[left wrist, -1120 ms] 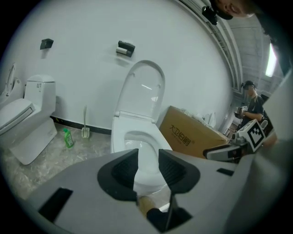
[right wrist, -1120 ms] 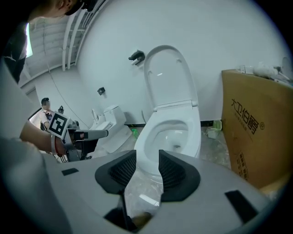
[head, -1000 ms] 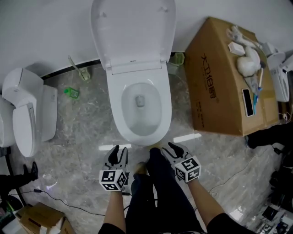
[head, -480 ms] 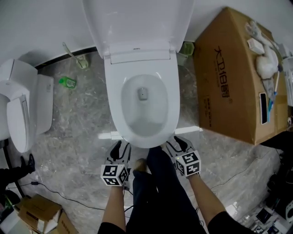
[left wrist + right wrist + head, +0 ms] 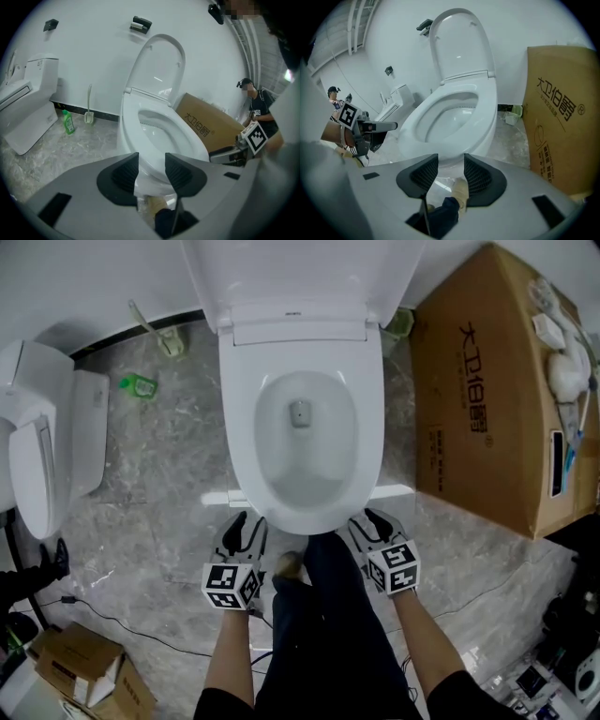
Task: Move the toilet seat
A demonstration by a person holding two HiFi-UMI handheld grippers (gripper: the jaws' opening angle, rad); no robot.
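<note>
Toilet seat (image 5: pixel 300 277) is up against the wall. The green bottle (image 5: pixel 68 122) shows in the left gripper view, not the right one. Left gripper (image 5: pixel 247 521) and right gripper (image 5: pixel 367 518) tilt down at the bowl (image 5: pixel 300 514), jaws wide and empty. Left's just been opening, right's closing a touch.

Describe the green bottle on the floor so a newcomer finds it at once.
Start at the open toilet in the middle, then look left along the wall. Beside the white toilet brush stands the bottle, small and the only bright green thing there.
</note>
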